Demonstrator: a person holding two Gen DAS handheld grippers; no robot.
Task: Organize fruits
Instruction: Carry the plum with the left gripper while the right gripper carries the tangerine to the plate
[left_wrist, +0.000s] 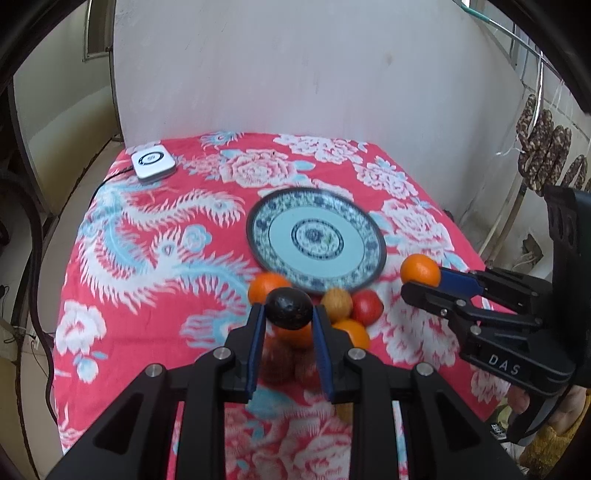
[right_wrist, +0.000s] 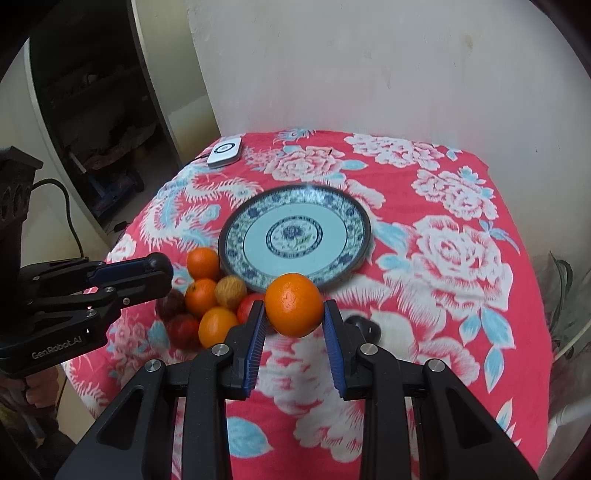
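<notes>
In the left wrist view my left gripper (left_wrist: 290, 314) is shut on a dark, nearly black round fruit (left_wrist: 290, 308), held above a pile of fruit: oranges (left_wrist: 264, 286), a tan fruit (left_wrist: 336, 302) and a red fruit (left_wrist: 365, 306). My right gripper (right_wrist: 294, 310) is shut on an orange (right_wrist: 293, 304), lifted off the cloth near the front rim of the blue-and-white plate (right_wrist: 332, 236). From the left wrist, the right gripper (left_wrist: 421, 282) and its orange (left_wrist: 420, 270) hang right of the plate (left_wrist: 354, 251). From the right wrist, the left gripper (right_wrist: 162, 271) hovers over the fruit pile (right_wrist: 207, 306).
A red floral cloth (right_wrist: 443, 258) covers the table, which ends at a white wall behind. A white square device (left_wrist: 152, 162) with a cable lies at the far left corner. A small dark object (right_wrist: 365, 326) rests on the cloth beside my right finger. Nothing lies on the plate.
</notes>
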